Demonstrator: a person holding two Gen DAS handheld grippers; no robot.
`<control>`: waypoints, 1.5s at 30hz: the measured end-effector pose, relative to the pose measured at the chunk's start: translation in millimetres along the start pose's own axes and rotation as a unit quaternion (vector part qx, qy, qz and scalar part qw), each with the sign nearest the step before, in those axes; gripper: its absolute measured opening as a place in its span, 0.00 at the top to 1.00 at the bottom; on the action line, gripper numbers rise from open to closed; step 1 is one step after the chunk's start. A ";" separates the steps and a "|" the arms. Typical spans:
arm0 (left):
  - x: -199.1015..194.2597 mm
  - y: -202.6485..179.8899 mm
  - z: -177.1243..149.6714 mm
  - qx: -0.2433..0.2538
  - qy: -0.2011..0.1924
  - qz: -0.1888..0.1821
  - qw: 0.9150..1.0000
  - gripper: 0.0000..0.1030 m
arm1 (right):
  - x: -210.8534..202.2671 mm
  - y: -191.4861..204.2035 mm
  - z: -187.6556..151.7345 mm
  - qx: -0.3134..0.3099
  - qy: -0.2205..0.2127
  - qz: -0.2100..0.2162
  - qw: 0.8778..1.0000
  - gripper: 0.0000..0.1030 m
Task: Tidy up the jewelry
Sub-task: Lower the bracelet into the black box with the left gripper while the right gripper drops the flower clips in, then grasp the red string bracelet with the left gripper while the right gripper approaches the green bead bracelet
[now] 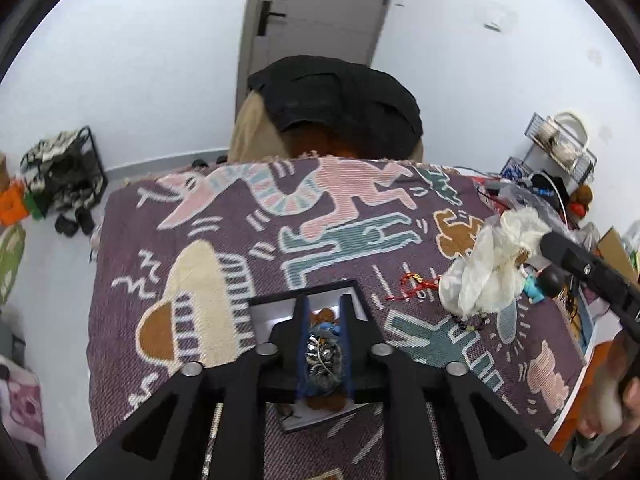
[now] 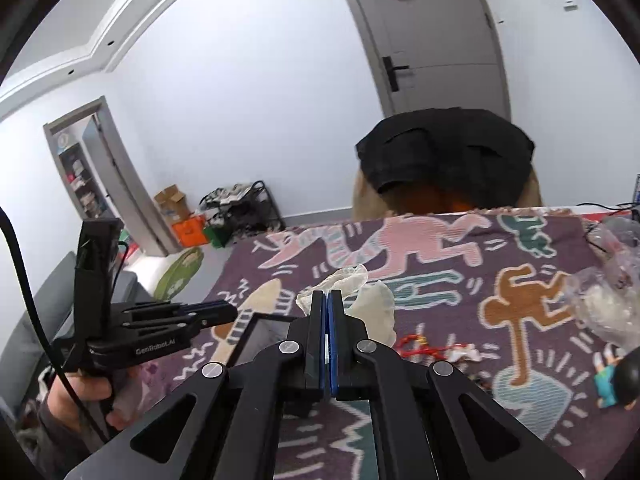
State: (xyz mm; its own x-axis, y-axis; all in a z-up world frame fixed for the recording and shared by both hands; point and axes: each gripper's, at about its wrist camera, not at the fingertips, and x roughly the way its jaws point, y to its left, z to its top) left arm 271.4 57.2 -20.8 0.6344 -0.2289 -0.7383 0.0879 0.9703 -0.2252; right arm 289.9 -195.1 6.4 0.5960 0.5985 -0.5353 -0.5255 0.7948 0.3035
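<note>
My left gripper [image 1: 322, 300] hangs over a black-rimmed box [image 1: 272, 298] with a pale inside. Its jaws stand slightly apart. Through the gap I see a heap of silver jewelry [image 1: 322, 356] with a small brown bear charm [image 1: 324, 315], apparently lying in the box. In the right wrist view the left gripper [image 2: 228, 314] points at the box [image 2: 264, 336]. My right gripper [image 2: 328, 294] is shut on a crumpled translucent white plastic bag [image 2: 372, 304], held above the blanket. The left wrist view shows the right gripper [image 1: 550, 242] and bag [image 1: 492, 268] at the right.
A purple patterned blanket [image 1: 224, 216] covers the table. On it lie a red cord bracelet [image 1: 416, 286], a dark beaded bracelet [image 1: 468, 324] and a blue-clad figurine [image 2: 616, 380]. Clear bags [image 2: 608, 300] pile at the right edge. A chair draped in black cloth [image 1: 336, 96] stands behind.
</note>
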 end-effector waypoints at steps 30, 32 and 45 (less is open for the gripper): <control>-31.2 54.3 -12.7 -0.058 -0.055 0.018 0.997 0.14 | 50.7 4.6 -30.8 0.074 0.053 0.025 0.996 0.19; -29.2 46.2 -11.2 -0.051 -0.058 0.009 0.997 0.08 | 42.8 -6.6 -37.6 0.088 0.053 0.011 0.995 0.18; -17.8 -27.2 -1.1 0.002 -0.051 -0.017 0.999 0.06 | -6.2 -62.8 -58.6 0.139 0.032 -0.030 0.989 0.05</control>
State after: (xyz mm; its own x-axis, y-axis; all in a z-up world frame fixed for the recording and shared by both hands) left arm 256.9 34.8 -2.3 0.7057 -0.2523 -0.6620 0.1136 0.9626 -0.2458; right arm 283.6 -254.7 -55.5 0.5765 0.5495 -0.6048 -0.2982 0.8306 0.4704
